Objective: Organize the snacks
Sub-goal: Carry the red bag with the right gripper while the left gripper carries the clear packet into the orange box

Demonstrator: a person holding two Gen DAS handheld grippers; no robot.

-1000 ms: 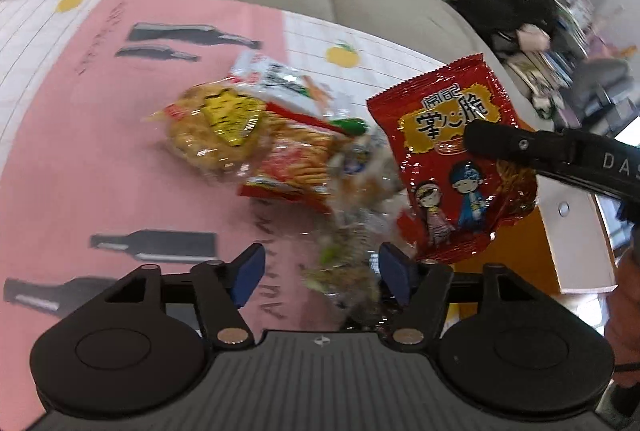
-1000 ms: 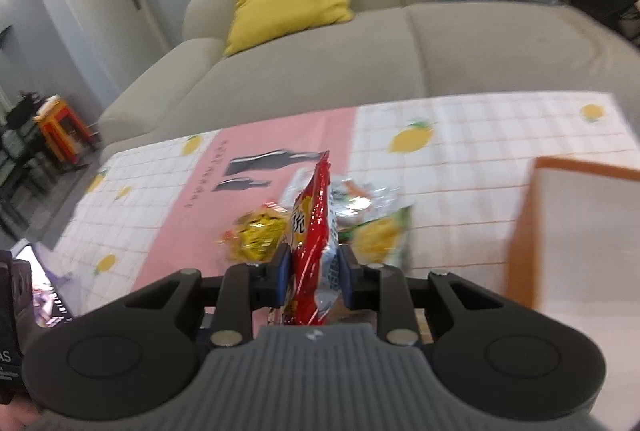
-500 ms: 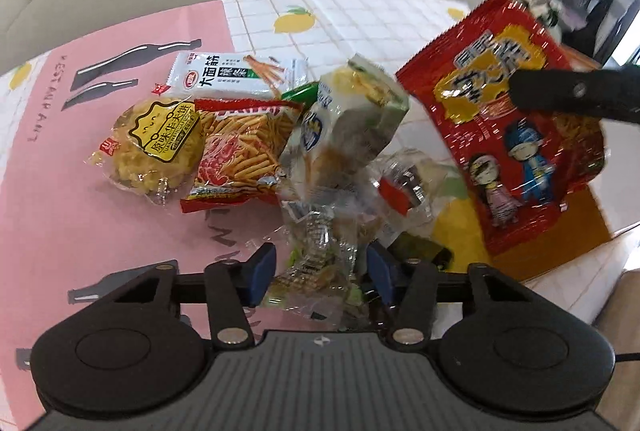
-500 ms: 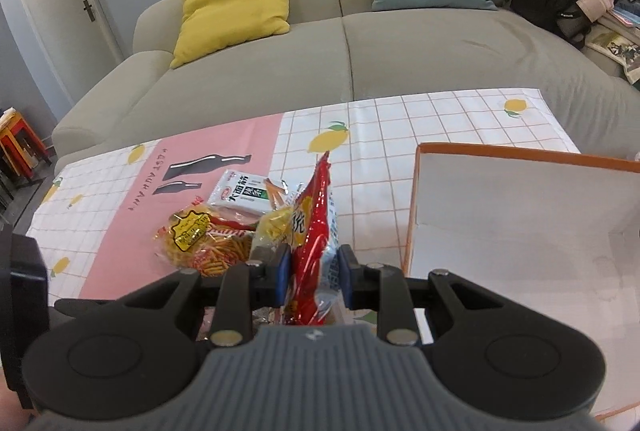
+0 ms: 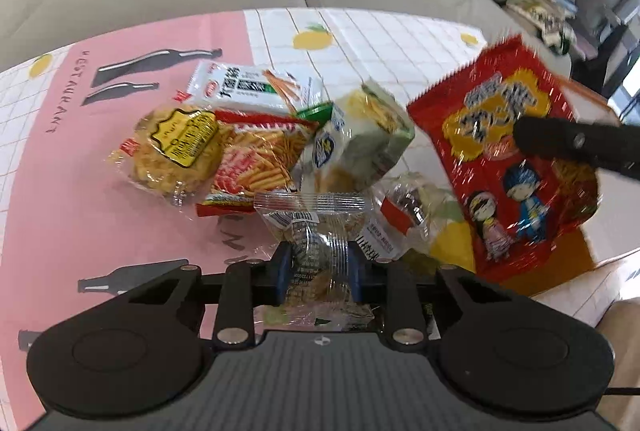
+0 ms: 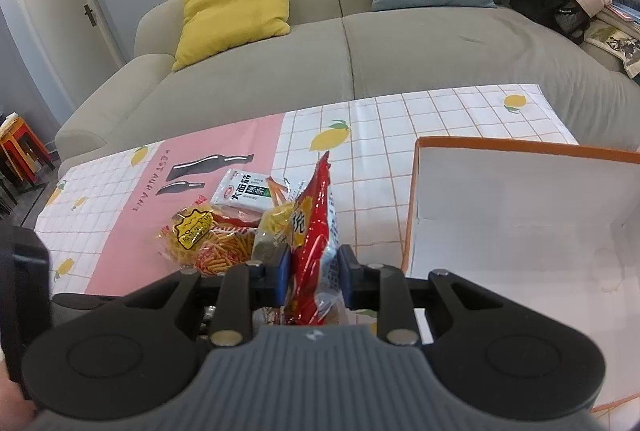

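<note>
Sofa-side table (image 6: 440,119): right gripper (image 6: 313,277) clamps red packet (image 6: 314,231) edge-on, box (image 6: 520,215) just right; left gripper (image 5: 318,269) pinches clear packet (image 5: 316,231) at pile's near edge.

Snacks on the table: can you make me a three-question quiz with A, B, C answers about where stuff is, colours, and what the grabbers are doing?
1. Where is the box from the snack pile?
A. right
B. left
C. underneath

2. What colour is the packet in the right gripper?
A. blue
B. red
C. purple

3. What is the left gripper doing?
A. hanging open
B. pinching a clear packet
C. holding a cushion

Answers:
1 A: in the right wrist view the box sits right of the pile.
2 B: the red packet stands between its fingers.
3 B: its fingers clamp the clear packet.
</note>
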